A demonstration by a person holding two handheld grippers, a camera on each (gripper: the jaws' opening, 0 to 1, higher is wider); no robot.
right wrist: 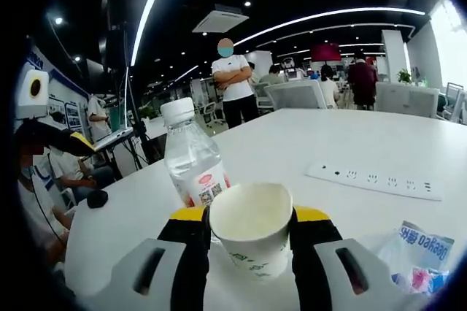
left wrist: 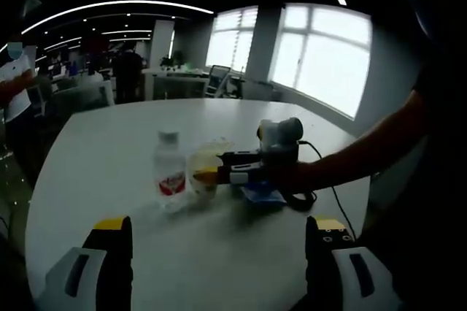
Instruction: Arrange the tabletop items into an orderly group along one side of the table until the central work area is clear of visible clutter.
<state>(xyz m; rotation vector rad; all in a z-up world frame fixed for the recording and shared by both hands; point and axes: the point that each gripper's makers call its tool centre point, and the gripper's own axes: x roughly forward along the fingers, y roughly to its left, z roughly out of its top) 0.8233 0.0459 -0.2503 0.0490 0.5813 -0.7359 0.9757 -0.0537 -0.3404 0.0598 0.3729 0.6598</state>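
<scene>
Now paper cup point(right wrist: 252, 229) clamped between right tool point(right wrist: 249, 232) jaws, bottle point(right wrist: 192, 155) just behind.

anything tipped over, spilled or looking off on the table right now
Nothing stands out. The water bottle stands upright with its cap on, the paper cup sits upright between the right hand-held gripper jaws, and the table looks dry. The power strip lies flat, and a snack packet lies beside the cup.

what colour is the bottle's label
Red and white, on the bottle; clearest in the right gripper view.
</scene>
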